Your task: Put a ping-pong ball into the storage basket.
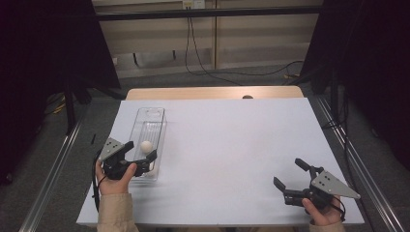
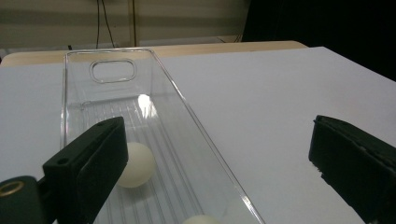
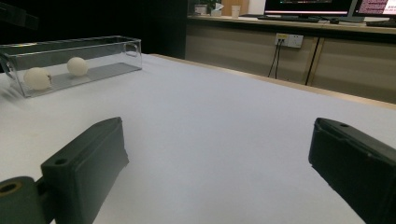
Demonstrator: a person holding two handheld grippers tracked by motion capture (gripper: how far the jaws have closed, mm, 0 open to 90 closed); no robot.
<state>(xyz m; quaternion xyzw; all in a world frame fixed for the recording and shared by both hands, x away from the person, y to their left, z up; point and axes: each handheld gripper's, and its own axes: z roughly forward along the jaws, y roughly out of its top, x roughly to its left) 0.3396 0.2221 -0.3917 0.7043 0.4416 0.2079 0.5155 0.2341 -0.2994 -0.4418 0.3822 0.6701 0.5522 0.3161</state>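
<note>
Holding left gripper [image 1: 143,151] over near end of clear tray [image 2: 77,84], jaws gaping wide, gripping nothing. Two white balls [image 3: 77,66] already lying inside tray; judging drop-off done. Right gripper [image 1: 286,175] idling wide open, empty, over bare desk [image 1: 232,140].

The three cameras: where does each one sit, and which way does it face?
High view: above the person's side, looking forward and down on the table; both hands and grippers show.
Left gripper view: on the left gripper, facing the tray; its open jaws show.
Right gripper view: on the right gripper, facing across the table; its open jaws show.
All share the tray and balls.
</note>
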